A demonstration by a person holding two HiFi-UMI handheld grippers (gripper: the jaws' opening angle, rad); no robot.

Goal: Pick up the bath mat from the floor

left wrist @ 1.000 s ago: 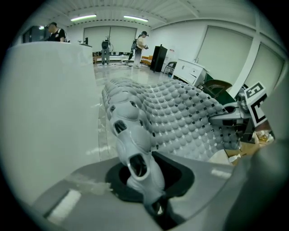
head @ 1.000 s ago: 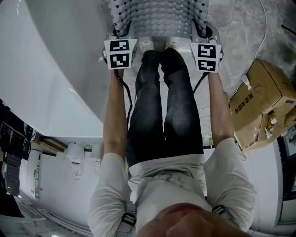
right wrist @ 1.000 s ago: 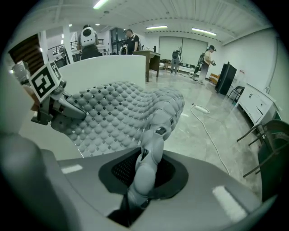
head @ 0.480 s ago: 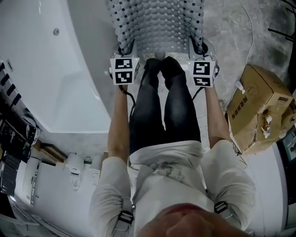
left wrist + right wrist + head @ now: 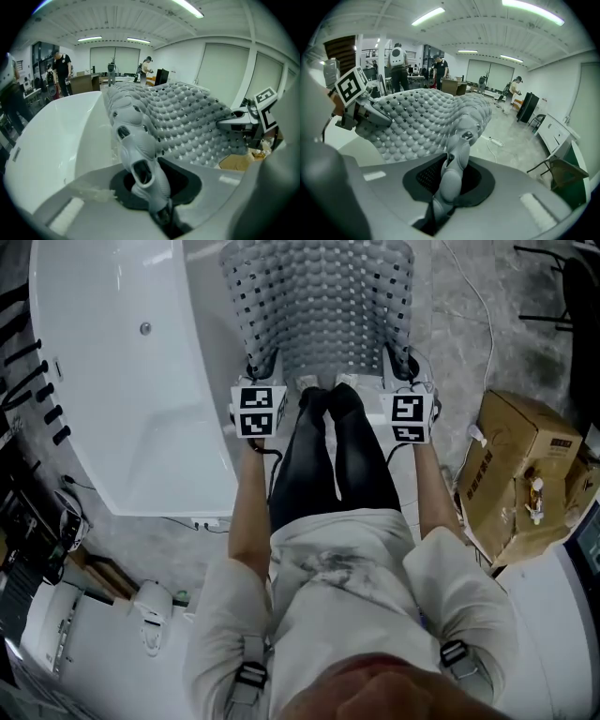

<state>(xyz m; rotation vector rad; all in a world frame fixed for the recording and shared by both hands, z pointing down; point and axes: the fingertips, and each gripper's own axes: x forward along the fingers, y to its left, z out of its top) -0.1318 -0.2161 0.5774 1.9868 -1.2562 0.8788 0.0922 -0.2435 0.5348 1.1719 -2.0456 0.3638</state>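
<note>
The grey bath mat (image 5: 319, 306), studded with bumps and small holes, hangs stretched between my two grippers in front of the person's legs. My left gripper (image 5: 255, 373) is shut on the mat's near left corner, and my right gripper (image 5: 405, 367) is shut on the near right corner. In the left gripper view the mat (image 5: 183, 117) bunches into a fold that runs down into the left gripper (image 5: 154, 206). The right gripper view shows the mat (image 5: 417, 117) rising from the right gripper (image 5: 440, 201) in a rolled fold. The mat's far end sags lower.
A white bathtub (image 5: 122, 409) lies to the left, close to the mat. A cardboard box (image 5: 525, 465) stands at the right, with a white cable (image 5: 478, 306) on the marble floor beyond it. A black chair (image 5: 558, 173) and several people stand farther off.
Both grippers have risen together with the mat corners in them. The person has straightened up, and more of the mat, the tub and the floor shows now.
</note>
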